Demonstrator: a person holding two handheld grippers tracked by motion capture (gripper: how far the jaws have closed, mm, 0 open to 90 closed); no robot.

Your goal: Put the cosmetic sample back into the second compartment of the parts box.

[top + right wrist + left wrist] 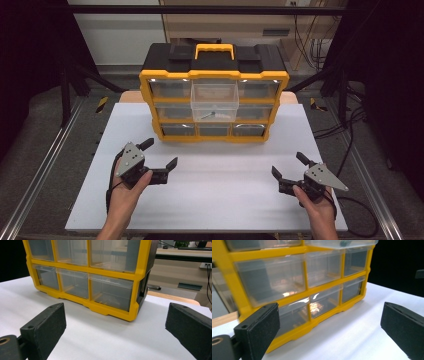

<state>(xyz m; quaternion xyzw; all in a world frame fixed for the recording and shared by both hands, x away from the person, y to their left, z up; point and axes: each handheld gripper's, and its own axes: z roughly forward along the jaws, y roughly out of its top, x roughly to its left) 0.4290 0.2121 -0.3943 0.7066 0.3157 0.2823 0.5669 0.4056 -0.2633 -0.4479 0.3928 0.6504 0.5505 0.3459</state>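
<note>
- Nearest the person, two forearms come in over the front edge of the white surface (210, 200), each hand holding a tool.
- The left tool (161, 155) sits over the left front part of the surface, its jaws spread wide with nothing between them. In the left gripper view the two black pads stand far apart, with bare white surface between them.
- The right tool (289, 166) sits over the right front part, well apart from the left one. Its jaws too are spread wide and hold nothing.
- Between the tools and the things beyond lies a bare stretch of white surface.
- Farther back, in the middle of the surface, stands a yellow drawer cabinet (214, 76) with a black top and a yellow carry handle (214, 50). It stands upright, its front facing the person, with three rows of clear drawers.
- The top middle drawer (215, 102) is pulled out toward the person and juts forward over the row below; the other drawers sit flush in the frame.
- Inside the pulled-out drawer lies a small grey item (211, 115), perhaps a screw or bolt; it is too small to tell for sure.
- In the left gripper view the cabinet's lower drawers are close ahead and to the left; in the right gripper view its lower right corner is ahead.
- Behind the cabinet a strip of wooden board (131, 96) shows at the far edge of the surface.
</note>
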